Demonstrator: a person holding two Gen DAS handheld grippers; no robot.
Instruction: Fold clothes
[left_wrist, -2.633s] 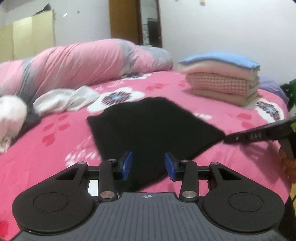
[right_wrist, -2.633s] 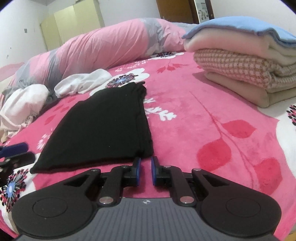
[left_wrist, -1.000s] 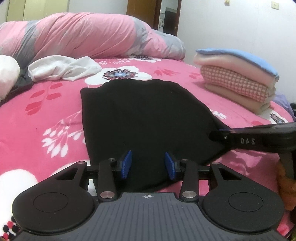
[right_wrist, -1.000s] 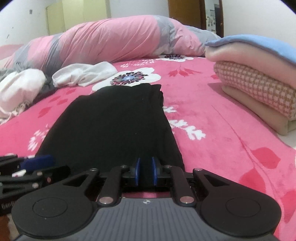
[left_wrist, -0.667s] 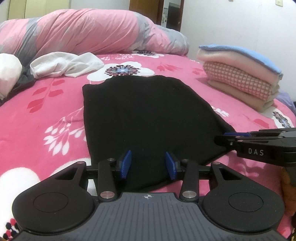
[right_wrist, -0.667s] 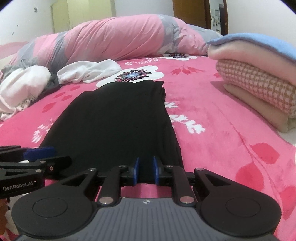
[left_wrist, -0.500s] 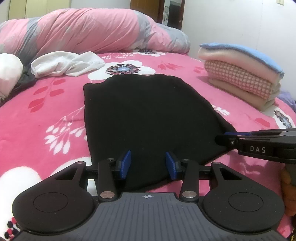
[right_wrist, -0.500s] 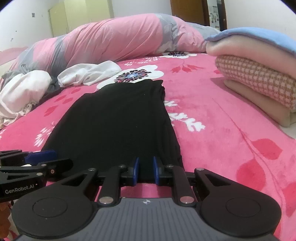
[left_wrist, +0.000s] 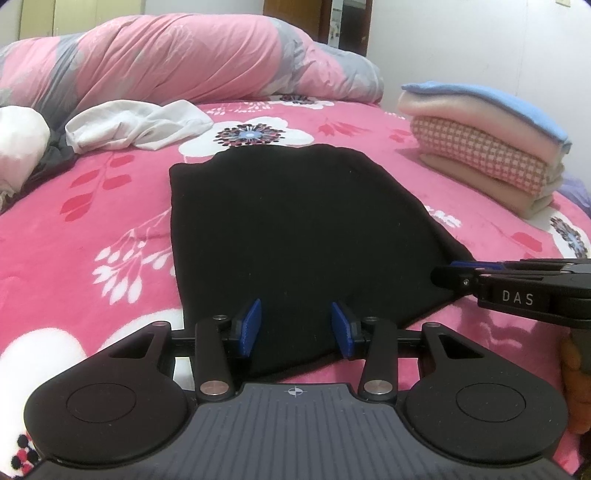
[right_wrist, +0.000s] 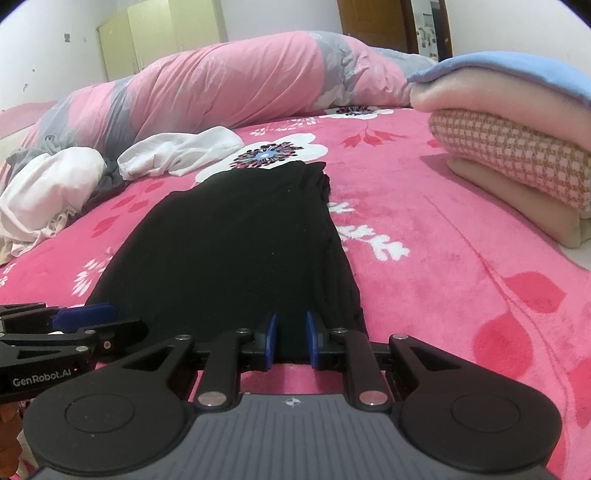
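Flat on the pink floral plush bedspread (left_wrist: 110, 221), folded into a long strip: the black soft knit garment (left_wrist: 295, 229), long axis running away from both tools toward the rolled pink-and-grey quilt (left_wrist: 166, 62), near short edge directly under the fingertips. Left gripper (left_wrist: 296, 326) at the near-left part of that edge, blue pads well apart, cloth showing between them but not pinched. Right gripper (right_wrist: 291, 339) at the near-right corner, pads separated by only a narrow gap with black fabric in it; impossible to tell whether pressing or merely straddling. Near hem itself hidden behind both tool bodies. Layer count along the right fold hard to make out, black on black.
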